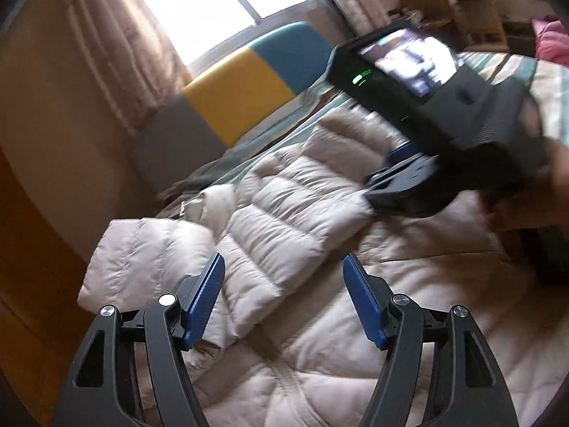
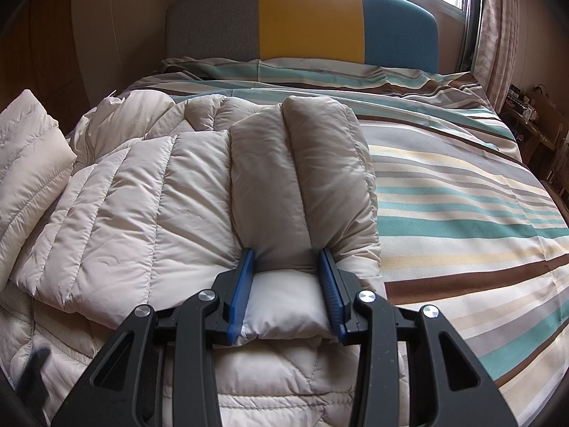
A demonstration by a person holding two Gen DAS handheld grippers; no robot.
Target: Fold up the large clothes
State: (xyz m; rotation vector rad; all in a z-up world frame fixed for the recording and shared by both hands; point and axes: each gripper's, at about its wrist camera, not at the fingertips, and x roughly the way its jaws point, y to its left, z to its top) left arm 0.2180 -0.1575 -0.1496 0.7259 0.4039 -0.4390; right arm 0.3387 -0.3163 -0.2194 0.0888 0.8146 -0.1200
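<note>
The jaws of the left gripper [image 1: 284, 302] are standing wide apart with nothing between them, hovering above the cream puffer jacket [image 1: 284, 213]. Those of the right gripper [image 2: 290, 284] are pinching a thick fold of that jacket [image 2: 298, 185], blue pads pressing into both sides. The jacket is lying across the striped bedspread [image 2: 462, 192], on its left part in the right wrist view, with the grey, yellow and teal headboard [image 2: 306, 17] beyond.
</note>
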